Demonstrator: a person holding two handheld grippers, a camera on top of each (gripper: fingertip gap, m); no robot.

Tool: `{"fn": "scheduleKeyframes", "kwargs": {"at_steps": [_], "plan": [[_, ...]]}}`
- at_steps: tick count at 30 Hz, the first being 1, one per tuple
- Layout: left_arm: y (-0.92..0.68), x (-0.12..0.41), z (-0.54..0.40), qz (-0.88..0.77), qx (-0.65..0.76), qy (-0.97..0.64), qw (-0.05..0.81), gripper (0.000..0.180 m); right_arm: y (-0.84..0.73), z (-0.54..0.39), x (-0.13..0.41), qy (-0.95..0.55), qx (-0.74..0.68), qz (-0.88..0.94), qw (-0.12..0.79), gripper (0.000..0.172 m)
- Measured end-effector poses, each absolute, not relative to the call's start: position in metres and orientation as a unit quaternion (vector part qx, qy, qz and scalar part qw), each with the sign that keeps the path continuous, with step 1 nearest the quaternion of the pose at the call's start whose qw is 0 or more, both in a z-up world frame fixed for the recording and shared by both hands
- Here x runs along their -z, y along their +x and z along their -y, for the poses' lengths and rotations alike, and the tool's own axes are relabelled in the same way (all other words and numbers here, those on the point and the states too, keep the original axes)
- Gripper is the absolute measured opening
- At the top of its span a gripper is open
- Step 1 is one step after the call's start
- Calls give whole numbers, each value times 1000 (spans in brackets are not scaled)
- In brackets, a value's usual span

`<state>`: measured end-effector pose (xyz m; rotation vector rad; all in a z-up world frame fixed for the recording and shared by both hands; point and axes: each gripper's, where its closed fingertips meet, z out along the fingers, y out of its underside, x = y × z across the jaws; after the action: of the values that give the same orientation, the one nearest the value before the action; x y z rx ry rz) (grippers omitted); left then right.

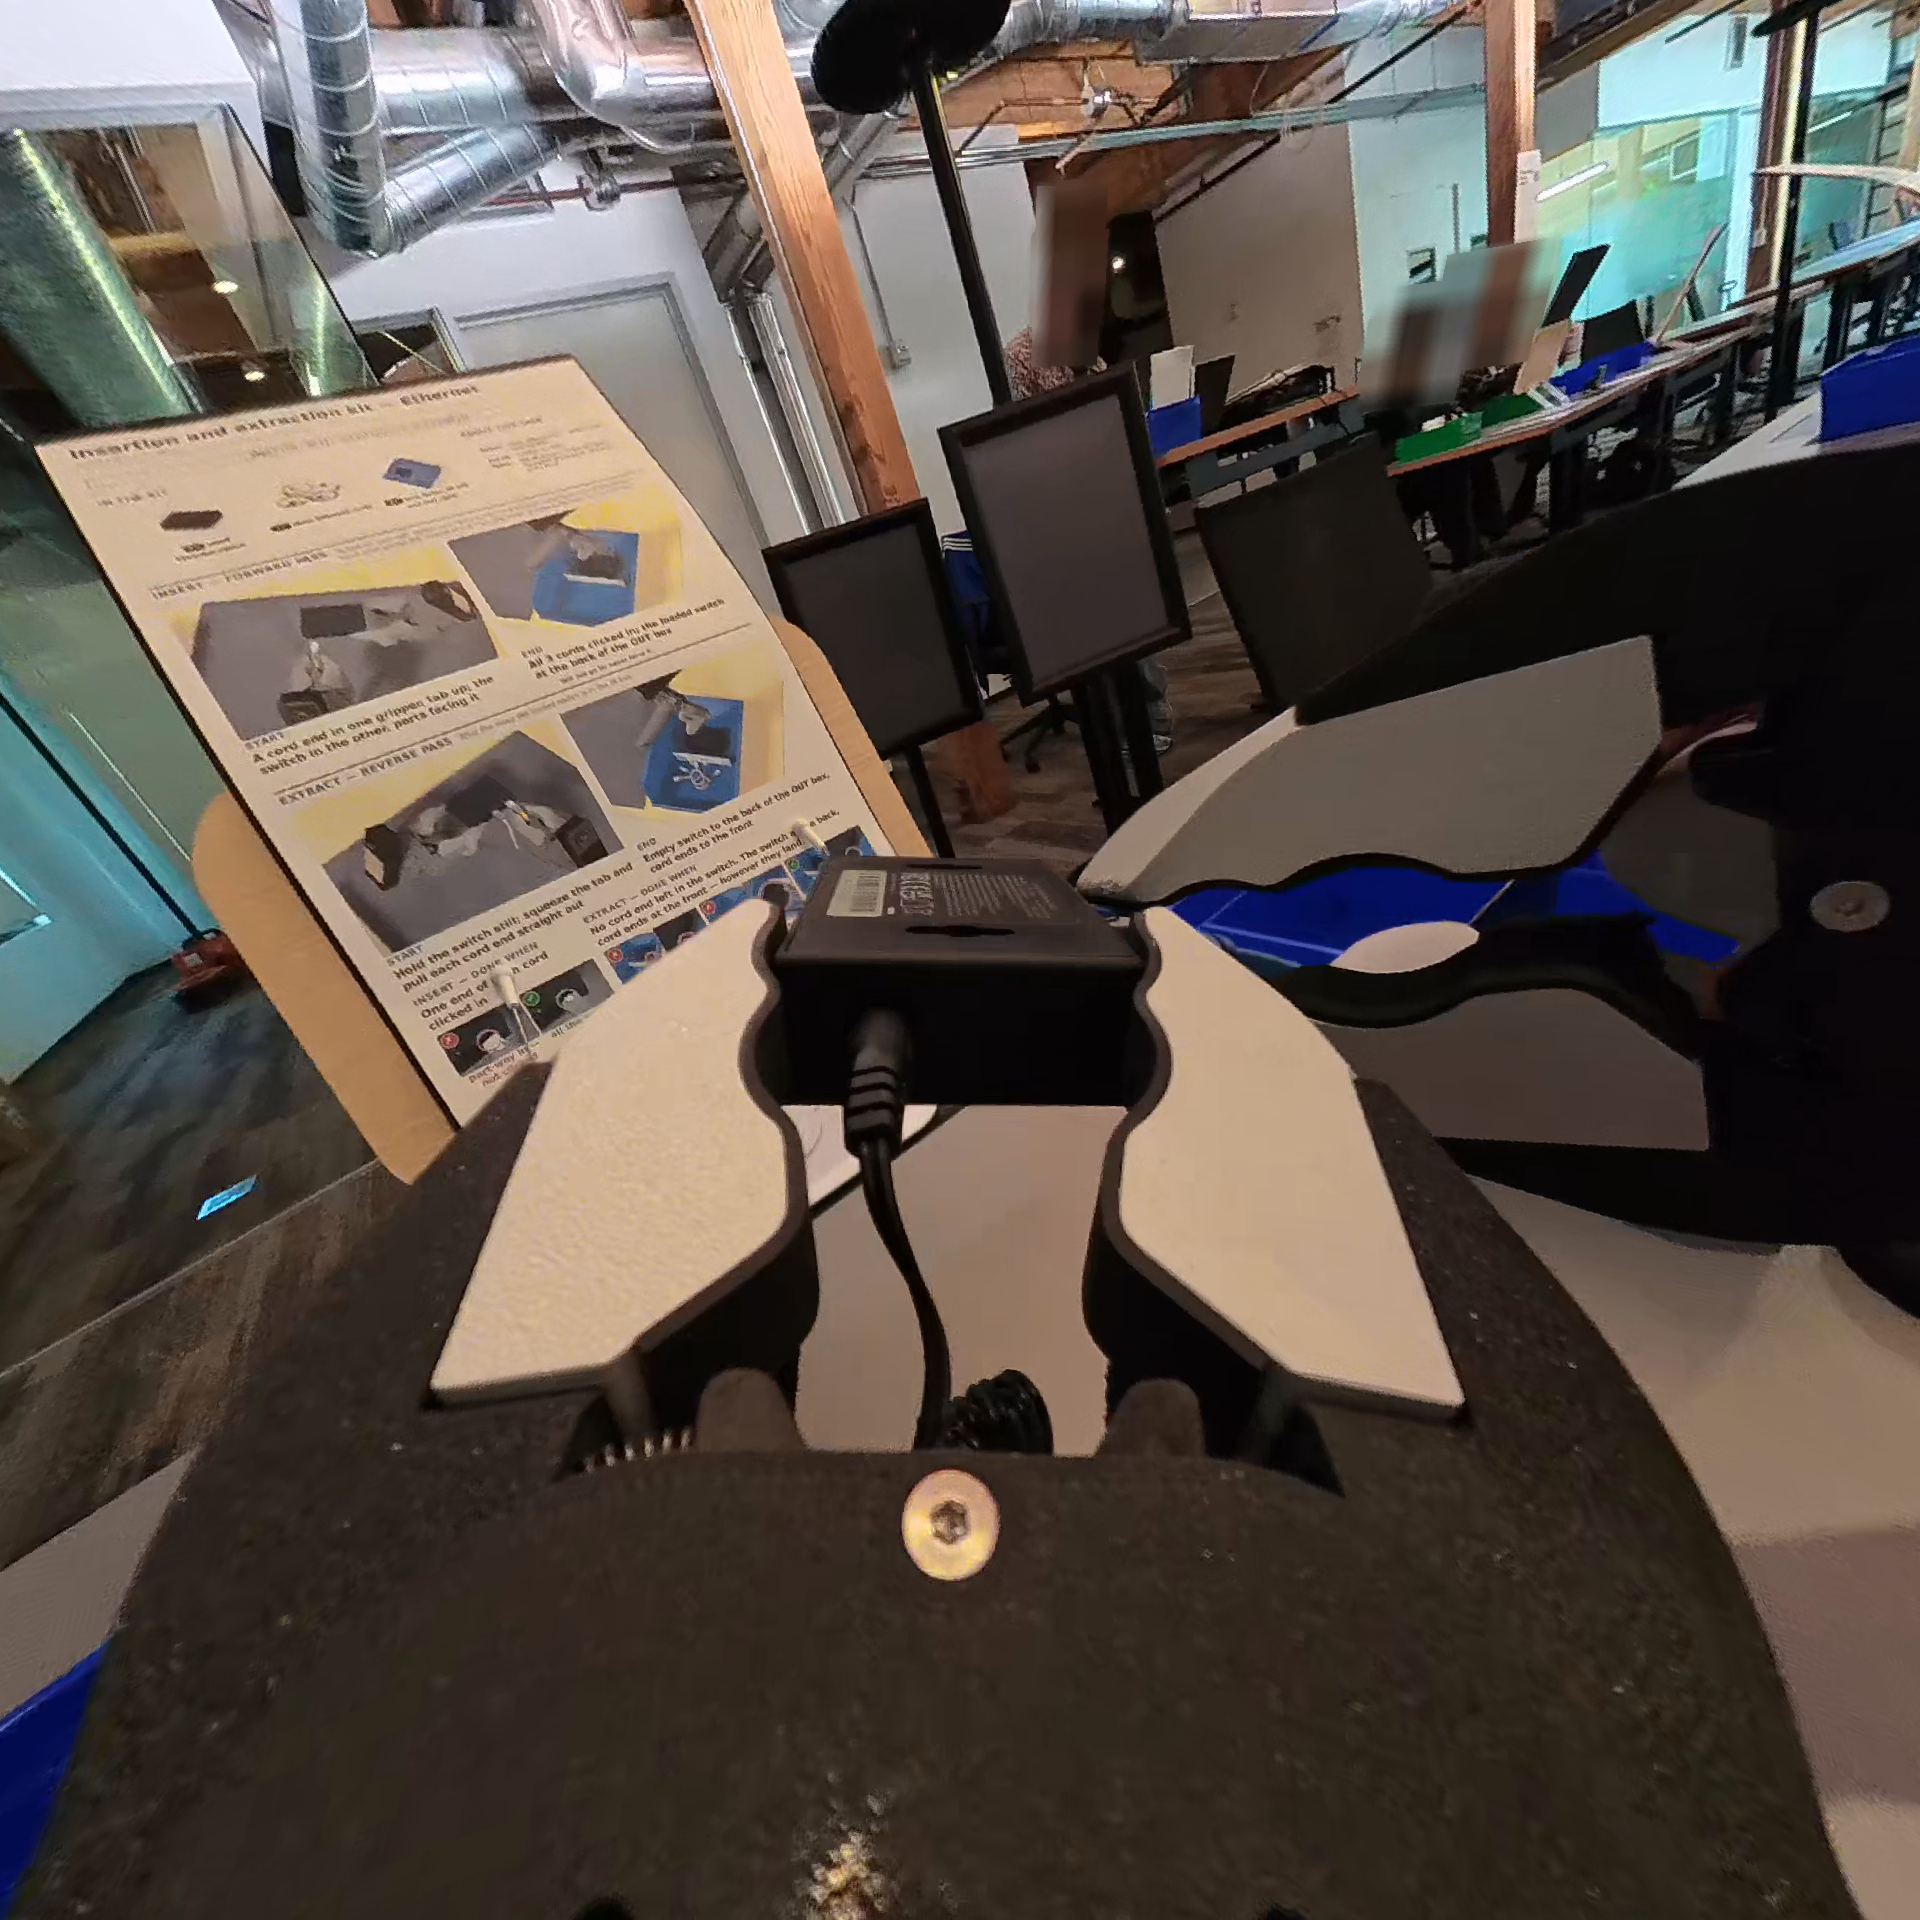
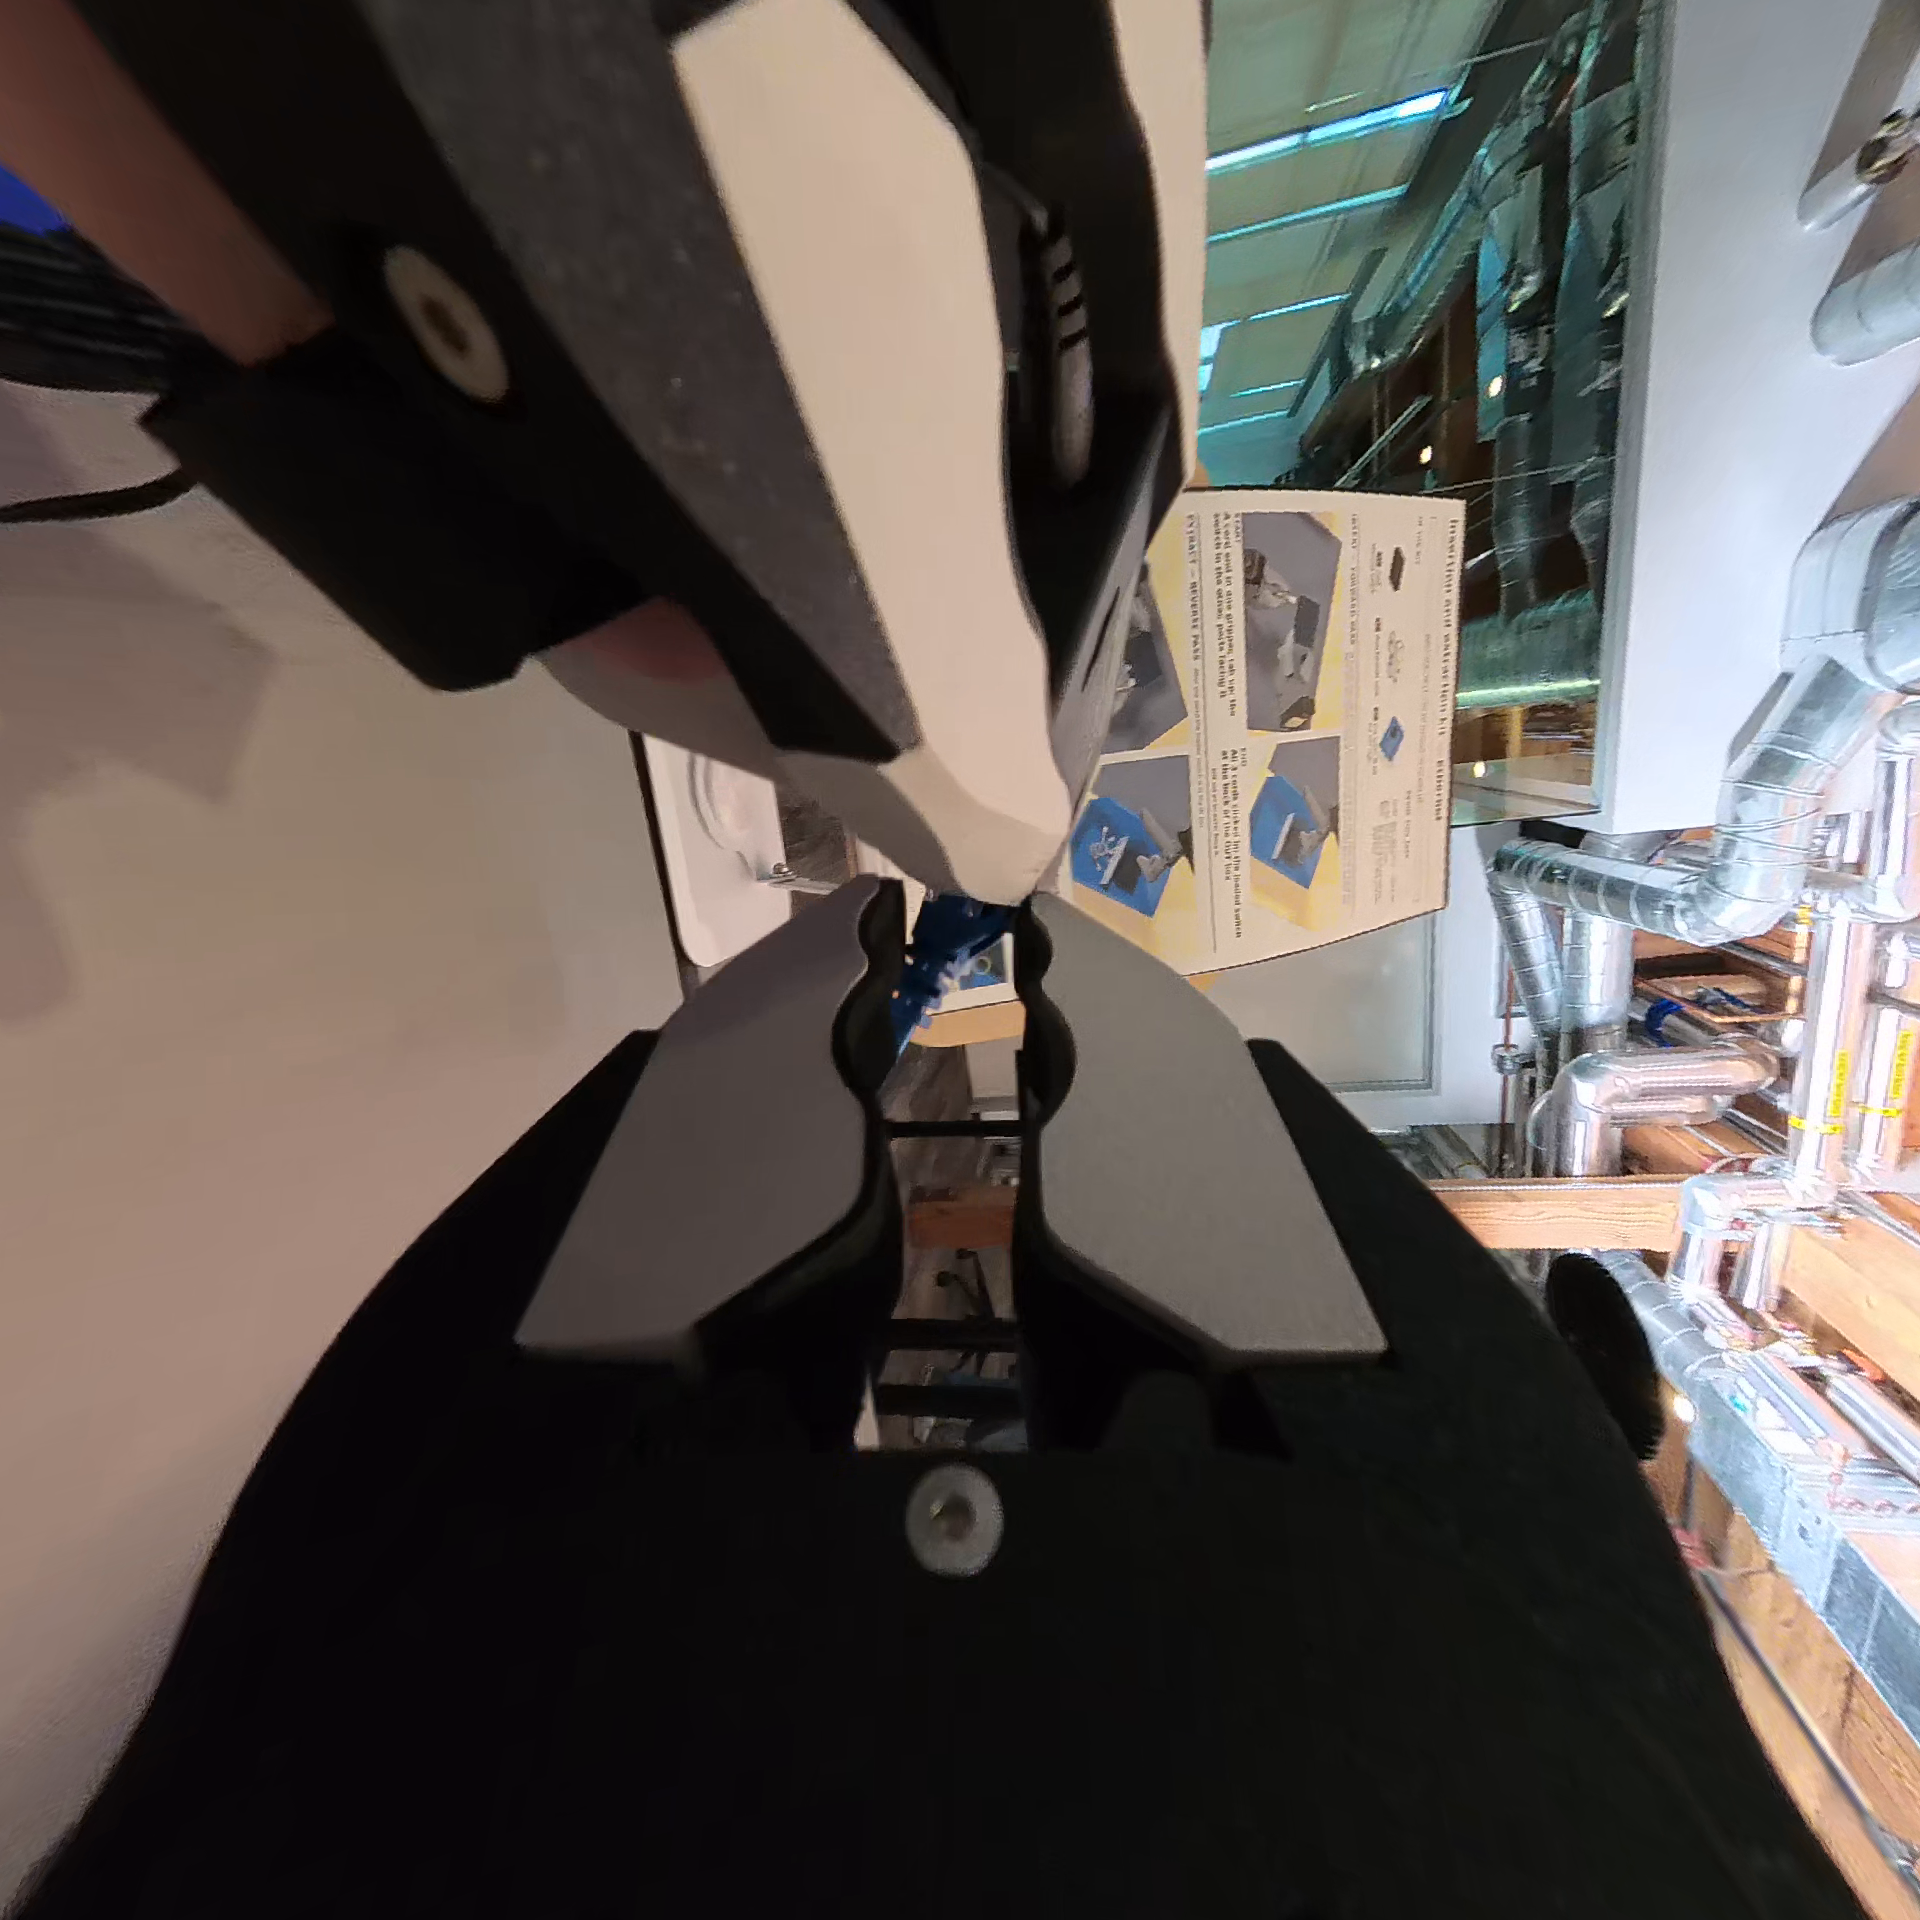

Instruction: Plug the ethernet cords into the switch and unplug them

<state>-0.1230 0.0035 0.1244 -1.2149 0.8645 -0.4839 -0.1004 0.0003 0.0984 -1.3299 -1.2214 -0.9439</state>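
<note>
Jaws: left gripper is pinching the black switch, both pads pressing its sides, power lead trailing back toward the camera. Right gripper is standing narrowly parted at the switch's right, turned sideways; any cord between its fingertips cannot be told. Right gripper is the nearer one to the ports.

The left gripper points level and forward, its two pale fingers pressed on the sides of a black switch. The right gripper, rolled sideways, reaches in from the right, jaws narrowly apart, fingertips close to the left one's fingertip.
</note>
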Motion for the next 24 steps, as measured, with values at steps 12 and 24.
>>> {"fn": "scheduleKeyframes", "kwargs": {"at_steps": [12,24], "plan": [[-111,-115,3,-409,289,-565,656,65,-84,4,-104,-524,451,531,490,15],[-113,-104,-13,-435,209,-566,669,51,-87,-8,-96,-550,464,524,456,14]]}}
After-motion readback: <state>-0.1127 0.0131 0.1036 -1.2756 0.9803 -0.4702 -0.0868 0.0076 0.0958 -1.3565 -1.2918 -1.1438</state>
